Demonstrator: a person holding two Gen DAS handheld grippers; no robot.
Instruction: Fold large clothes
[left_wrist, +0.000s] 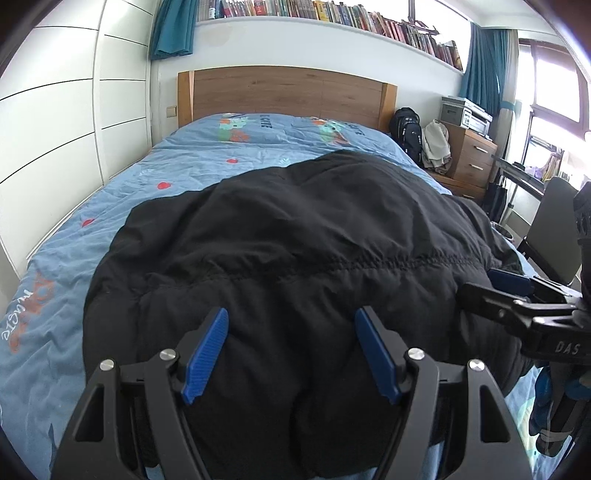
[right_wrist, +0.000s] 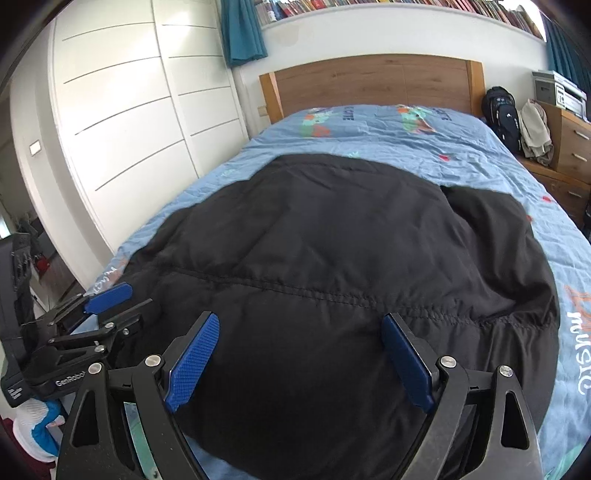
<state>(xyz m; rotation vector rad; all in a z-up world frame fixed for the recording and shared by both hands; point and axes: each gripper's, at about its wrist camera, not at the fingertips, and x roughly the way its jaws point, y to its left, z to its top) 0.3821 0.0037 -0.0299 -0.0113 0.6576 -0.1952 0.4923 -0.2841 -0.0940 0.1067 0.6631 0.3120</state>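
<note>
Jacket (left_wrist: 295, 236) black, spread on bed (left_wrist: 155, 166); left gripper (left_wrist: 291, 350), right gripper (right_wrist: 301, 354) both spread wide above near hem, grasping nothing.

1. The place is a bedroom in a home: a bed (left_wrist: 110, 206) with a blue printed cover stands against a wooden headboard (left_wrist: 284, 92).
2. White wardrobe doors (right_wrist: 122, 110) line one side.
3. A long bookshelf (left_wrist: 332, 14), teal curtains (left_wrist: 484, 62) and a wooden drawer chest (left_wrist: 474, 158) complete it.
</note>
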